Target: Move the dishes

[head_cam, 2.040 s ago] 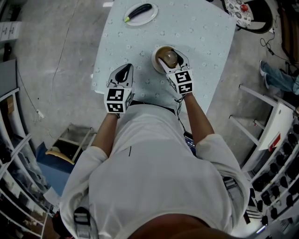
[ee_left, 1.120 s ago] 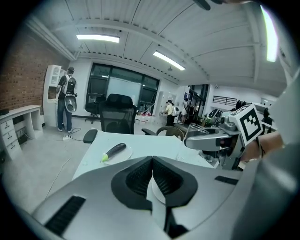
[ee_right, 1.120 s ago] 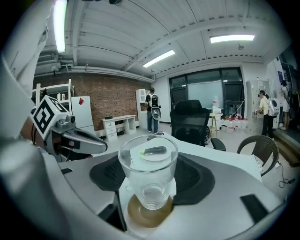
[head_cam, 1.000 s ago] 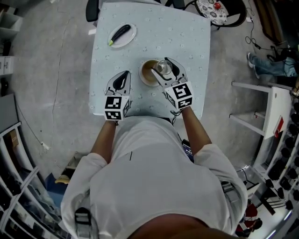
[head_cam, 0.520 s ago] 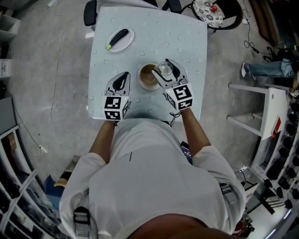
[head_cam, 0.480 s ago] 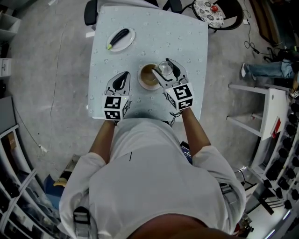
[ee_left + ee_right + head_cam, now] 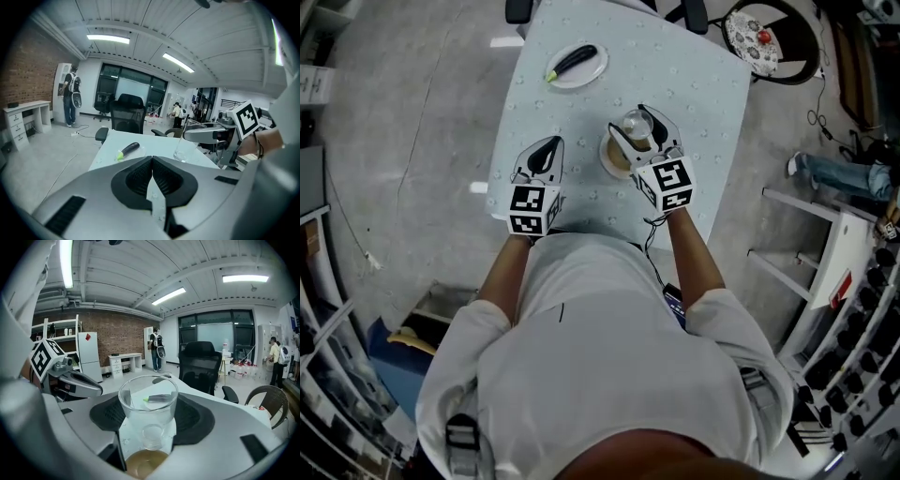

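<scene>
On the bench [image 7: 703, 66], a plate [image 7: 598, 69] sits toward the far left corner with a long vegetable [image 7: 572, 61] lying on it, well apart from the bowl [image 7: 613, 157] nearer the middle. The glass [image 7: 636, 125] is upright between the jaws of the right tongs [image 7: 637, 122], over the bowl's far side. The left tongs [image 7: 546, 150] hang left of the bowl, near the bench's front edge.

Bare table [image 7: 598, 111] between bowl [image 7: 611, 157] and plate [image 7: 587, 75]

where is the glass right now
Head view, right of centre: the glass is clamped in the right tongs, just over the brown bowl near the table's middle.
</scene>
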Tool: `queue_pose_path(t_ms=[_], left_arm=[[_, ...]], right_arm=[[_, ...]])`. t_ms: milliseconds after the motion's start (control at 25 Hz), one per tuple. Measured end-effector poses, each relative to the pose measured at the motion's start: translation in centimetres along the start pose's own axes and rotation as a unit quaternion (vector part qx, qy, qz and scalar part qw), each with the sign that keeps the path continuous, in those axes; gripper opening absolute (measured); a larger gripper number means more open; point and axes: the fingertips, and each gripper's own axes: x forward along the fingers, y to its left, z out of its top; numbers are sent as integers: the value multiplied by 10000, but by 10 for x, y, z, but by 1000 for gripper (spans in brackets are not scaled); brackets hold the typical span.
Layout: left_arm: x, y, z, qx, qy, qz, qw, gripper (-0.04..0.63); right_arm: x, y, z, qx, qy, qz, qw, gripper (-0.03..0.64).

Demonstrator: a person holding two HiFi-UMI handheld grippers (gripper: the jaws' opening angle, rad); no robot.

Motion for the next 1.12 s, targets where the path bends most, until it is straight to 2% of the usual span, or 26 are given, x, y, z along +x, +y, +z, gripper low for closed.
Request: queue_pose_path(t_ms=[360, 640, 880, 1120], left_arm=[[-43, 56, -25, -384, 69, 682, 9969, 18], [-63, 93, -42, -606, 115, 1026, 9928, 18], [-63, 112, -48, -738, 147, 1086, 9912, 18], [-58, 125, -56, -763, 265, 958, 9921, 18]], right_arm=[[61, 47, 16, -215, 18, 641, 9977, 279], [110, 85, 22, -307, 62, 1032, 9942, 281], [151, 107, 23, -333, 139, 1211, 9920, 281], [180, 119, 10, -272, 313, 1198, 9919, 281]])
